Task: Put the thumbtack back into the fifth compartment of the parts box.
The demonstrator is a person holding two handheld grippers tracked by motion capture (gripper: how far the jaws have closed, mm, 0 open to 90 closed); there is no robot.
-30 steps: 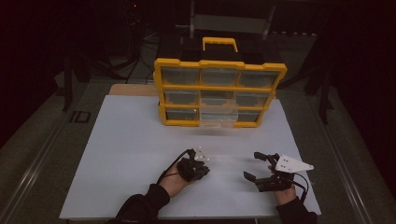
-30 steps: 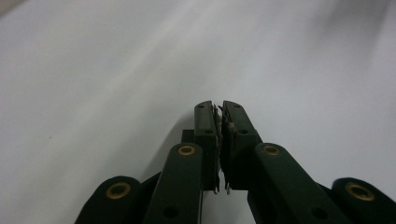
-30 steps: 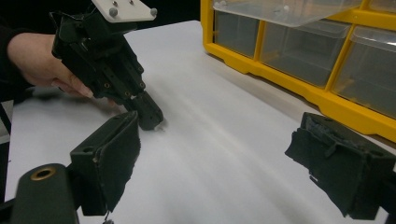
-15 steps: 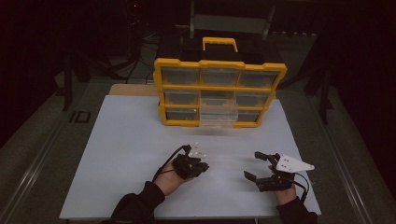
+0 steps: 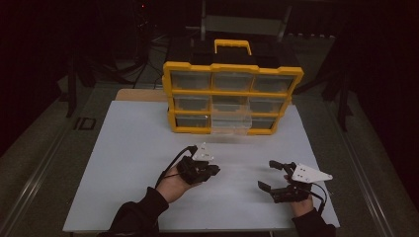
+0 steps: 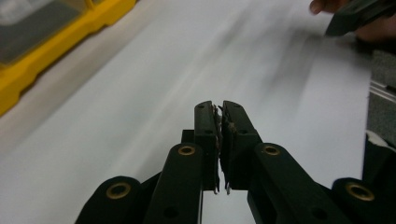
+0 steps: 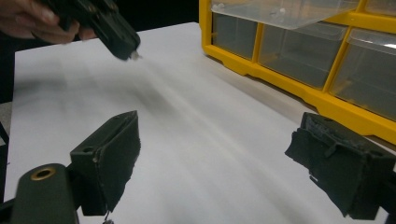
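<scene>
holding something tiny pinched in our shut left gripper (image 5: 213, 170) above the near white table (image 5: 128, 148), right gripper (image 5: 271, 175) wide and empty, we think it could slip before the far open drawer (image 5: 230, 124) of the yellow box (image 5: 232, 69).

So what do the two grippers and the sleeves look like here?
Both grippers are black. The left gripper and right gripper each carry a pale grey three-cornered plate and a black cable. Their black arms have brass-coloured rivets, and the fingers have rough black pads. Sleeves are dark.
</scene>
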